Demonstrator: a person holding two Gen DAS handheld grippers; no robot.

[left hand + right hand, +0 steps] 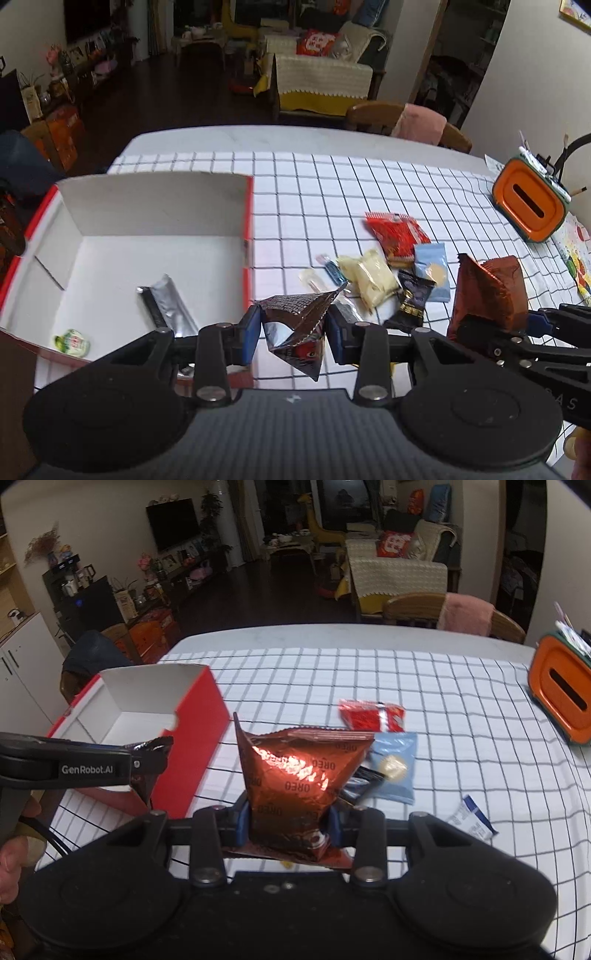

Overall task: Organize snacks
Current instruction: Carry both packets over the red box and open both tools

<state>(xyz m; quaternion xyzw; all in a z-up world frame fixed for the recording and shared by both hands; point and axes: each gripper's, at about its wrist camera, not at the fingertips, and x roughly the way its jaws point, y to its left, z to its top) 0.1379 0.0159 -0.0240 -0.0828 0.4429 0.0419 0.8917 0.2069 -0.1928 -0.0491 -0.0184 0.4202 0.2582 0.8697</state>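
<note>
Above the grid-patterned tablecloth (369,192), two hand-held grippers each carry one packet. Left gripper (293,332): jaws closed to a narrow gap on a dark, crumpled foil snack packet (295,325), pinched across its middle, just beside the near corner of the red-and-white cardboard box (155,206). Right gripper (290,823): jaws likewise closed on a copper-brown Oreo packet (295,775), held by its lower part with the crimped top edge standing upright.

Handling (judged): both packets look light, thin-walled and slippery; the foil dents readily and the biscuits inside are likely brittle, so a firm pinch near a sealed seam, or a gentle one across the body, suits better than a hard squeeze.

Remaining snacks lie loose on the cloth near the box: a red packet (397,236), a pale blue packet (432,271), a cream packet (369,282) and a black packet (412,299). Inside the box rest a silver stick packet (173,306) and a small green sweet (72,341).

Obscured: the left packet's printing is unreadable; the lower end of the Oreo packet is hidden behind the gripper body; the pile is partly covered in the right wrist view; the box's near wall is cut off behind the left gripper.
</note>
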